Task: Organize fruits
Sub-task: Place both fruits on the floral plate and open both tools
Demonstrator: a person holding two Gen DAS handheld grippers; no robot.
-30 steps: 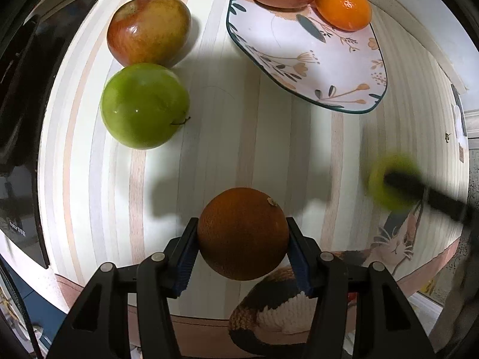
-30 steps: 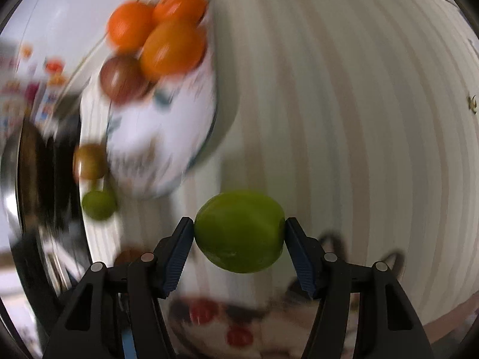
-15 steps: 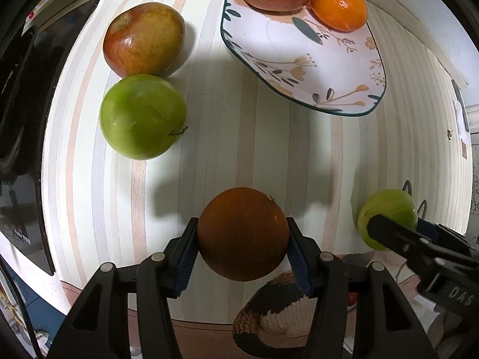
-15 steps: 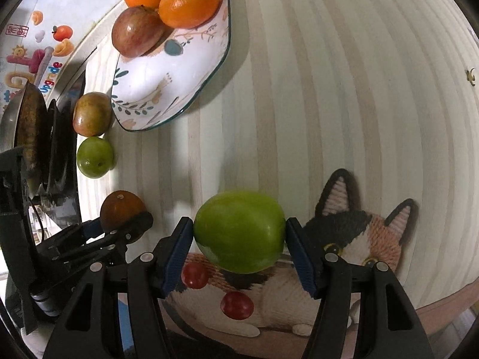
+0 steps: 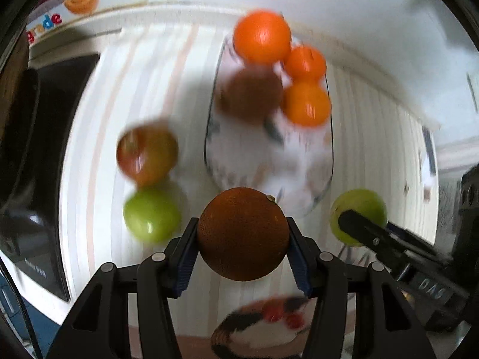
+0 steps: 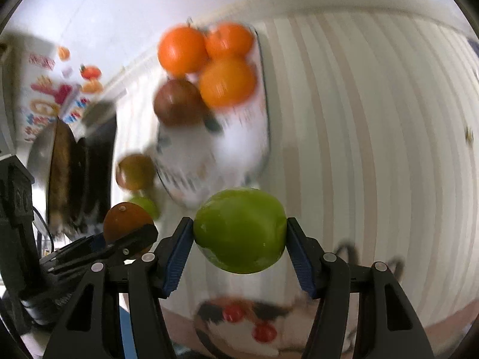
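My left gripper (image 5: 242, 252) is shut on a dark orange (image 5: 243, 234) and holds it above the striped table. My right gripper (image 6: 239, 243) is shut on a green apple (image 6: 240, 229). Each held fruit also shows in the other view: the green apple (image 5: 360, 209) at right, the dark orange (image 6: 127, 221) at left. A floral plate (image 5: 269, 161) ahead holds a dark red apple (image 5: 251, 95) and three oranges (image 5: 307, 104). A red-yellow apple (image 5: 146, 155) and a second green apple (image 5: 152, 214) lie on the table left of the plate.
A black appliance (image 5: 33, 161) lines the table's left edge. A white wall (image 5: 329, 9) with a fruit poster (image 6: 57, 95) stands behind the table. A cat-pattern cloth (image 6: 239, 323) lies at the near edge. Both views are motion-blurred.
Both grippers have tilted up and drawn side by side facing the plate, each still holding its fruit. The wall and the whole plate have come into view.
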